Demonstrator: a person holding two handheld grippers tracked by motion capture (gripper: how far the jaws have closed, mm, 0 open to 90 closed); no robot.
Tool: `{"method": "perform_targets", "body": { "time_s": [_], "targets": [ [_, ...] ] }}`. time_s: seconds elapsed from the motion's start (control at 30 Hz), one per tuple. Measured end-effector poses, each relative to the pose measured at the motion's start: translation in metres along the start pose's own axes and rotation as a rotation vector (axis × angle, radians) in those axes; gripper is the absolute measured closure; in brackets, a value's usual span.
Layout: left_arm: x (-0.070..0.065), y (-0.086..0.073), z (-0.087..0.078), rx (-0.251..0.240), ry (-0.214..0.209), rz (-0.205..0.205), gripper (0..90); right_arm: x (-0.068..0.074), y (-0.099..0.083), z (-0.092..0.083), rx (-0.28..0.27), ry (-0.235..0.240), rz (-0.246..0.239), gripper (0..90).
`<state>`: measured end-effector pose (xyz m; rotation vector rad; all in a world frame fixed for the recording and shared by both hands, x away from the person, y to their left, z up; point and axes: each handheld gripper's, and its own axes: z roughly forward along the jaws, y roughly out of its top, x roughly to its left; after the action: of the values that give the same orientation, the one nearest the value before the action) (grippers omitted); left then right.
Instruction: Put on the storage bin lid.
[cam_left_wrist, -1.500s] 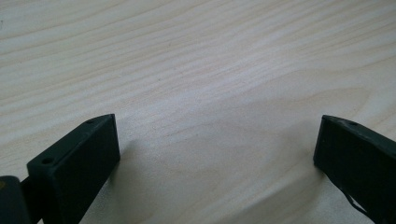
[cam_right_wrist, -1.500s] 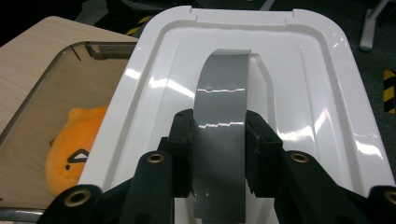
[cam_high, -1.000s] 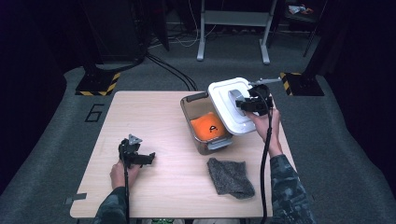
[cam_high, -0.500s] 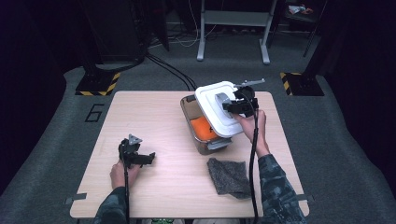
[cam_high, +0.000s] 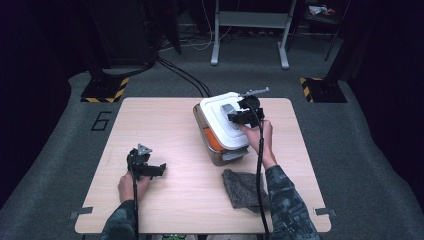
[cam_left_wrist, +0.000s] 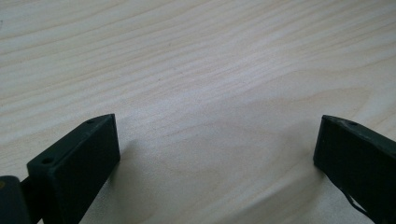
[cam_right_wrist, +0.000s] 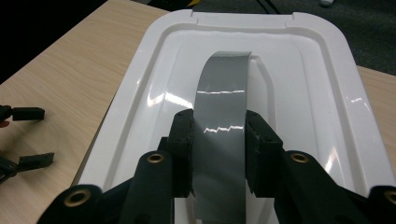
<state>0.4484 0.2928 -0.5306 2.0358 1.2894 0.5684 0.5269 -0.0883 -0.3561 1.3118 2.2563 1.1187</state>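
On the wooden table (cam_high: 165, 125), the right gripper (cam_right_wrist: 218, 135) clamped the lid's grey handle (cam_right_wrist: 223, 107), lid (cam_high: 222, 122) directly over the box (cam_high: 212, 145); the left gripper (cam_left_wrist: 215, 140) sat open, empty, far left.

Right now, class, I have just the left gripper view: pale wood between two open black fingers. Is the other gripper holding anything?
Observer: Yes. The right gripper is shut on the grey arched handle of a white rectangular plastic lid.
Operator: Where is that lid?
Observer: Over a clear plastic box with orange contents, covering most of it. I cannot tell whether it is seated.
Operator: Anything else nearby?
Observer: A dark grey cloth lies beside the right forearm.
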Motion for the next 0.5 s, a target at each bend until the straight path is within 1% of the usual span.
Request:
{"method": "perform_targets", "body": {
  "time_s": [0.1,0.13,0.17,0.2,0.23,0.27,0.3,0.33,0.4,0.47,0.5],
  "targets": [
    [0.0,0.0,0.0,-0.001,0.0,-0.001,0.1,0.004,0.0,0.005,0.003,-0.001,0.007,67.3],
    [0.0,0.0,0.0,-0.001,0.0,-0.001,0.1,0.005,0.0,0.007,0.002,-0.001,-0.002,67.3],
    [0.0,0.0,0.0,0.0,0.0,0.0,0.1,0.007,0.0,0.009,0.008,-0.003,0.009,67.3],
    [0.0,0.0,0.0,0.0,0.0,0.0,0.0,0.008,0.0,0.01,0.007,-0.002,0.006,67.2],
    [0.0,0.0,0.0,0.0,0.0,-0.001,0.1,0.009,0.0,0.011,0.008,-0.002,0.014,67.2],
    [0.0,0.0,0.0,-0.001,0.0,-0.001,0.1,0.01,-0.001,0.013,0.009,-0.005,0.001,67.2],
    [0.0,0.0,0.0,0.0,0.0,-0.001,0.1,0.01,-0.001,0.014,0.008,-0.003,0.002,67.2],
    [0.0,0.0,0.0,0.0,0.0,-0.001,0.1,0.012,-0.001,0.015,0.011,-0.007,0.016,67.3],
    [0.0,0.0,0.0,0.0,0.0,-0.001,0.1,0.014,-0.001,0.018,0.012,-0.01,0.023,67.2],
    [0.0,0.0,0.0,0.0,0.0,-0.001,0.0,0.017,-0.001,0.02,0.012,-0.016,0.023,67.2],
    [0.0,0.0,0.0,0.0,0.0,-0.001,0.1,0.016,-0.001,0.021,0.01,-0.022,0.008,67.2]
  ]
}}
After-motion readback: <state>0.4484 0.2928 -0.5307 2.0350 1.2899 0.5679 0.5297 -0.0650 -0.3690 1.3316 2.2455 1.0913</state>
